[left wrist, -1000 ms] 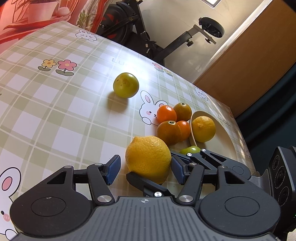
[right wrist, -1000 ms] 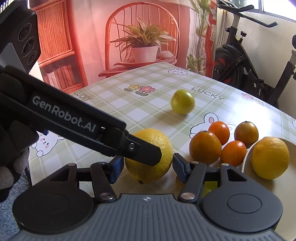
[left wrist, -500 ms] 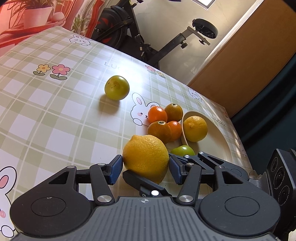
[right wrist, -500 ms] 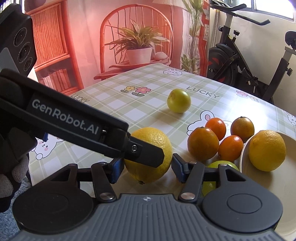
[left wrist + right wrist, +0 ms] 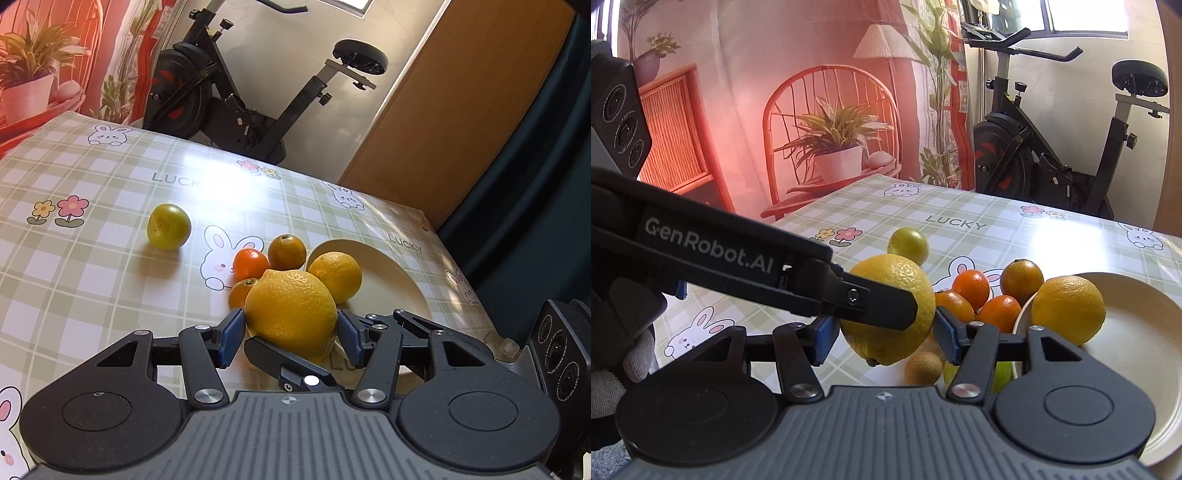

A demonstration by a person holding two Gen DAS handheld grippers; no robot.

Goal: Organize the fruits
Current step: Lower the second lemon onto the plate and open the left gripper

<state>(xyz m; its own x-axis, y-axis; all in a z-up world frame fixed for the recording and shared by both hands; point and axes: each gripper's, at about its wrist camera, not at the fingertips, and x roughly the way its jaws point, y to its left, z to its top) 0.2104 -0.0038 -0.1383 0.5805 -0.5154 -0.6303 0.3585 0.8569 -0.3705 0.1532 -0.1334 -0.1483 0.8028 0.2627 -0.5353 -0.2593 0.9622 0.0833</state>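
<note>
A large yellow lemon (image 5: 291, 312) is held between both grippers, lifted above the checked tablecloth; it also shows in the right wrist view (image 5: 892, 306). My left gripper (image 5: 290, 338) is shut on it from the sides. My right gripper (image 5: 882, 338) is shut on it too, its fingers crossing the left one's. A cream plate (image 5: 388, 273) holds a second yellow citrus (image 5: 338, 275). Small oranges (image 5: 251, 263) lie beside the plate. A green-yellow fruit (image 5: 169, 226) sits alone to the left.
A small brownish fruit (image 5: 922, 367) and a green fruit (image 5: 1001, 373) lie below the lifted lemon in the right wrist view. An exercise bike (image 5: 258, 92) stands beyond the table's far edge. A wooden door (image 5: 461, 110) is at the right.
The lemon has risen off the table with both grippers on it. Both views tilted up, and the fruit beneath the lemon came into sight.
</note>
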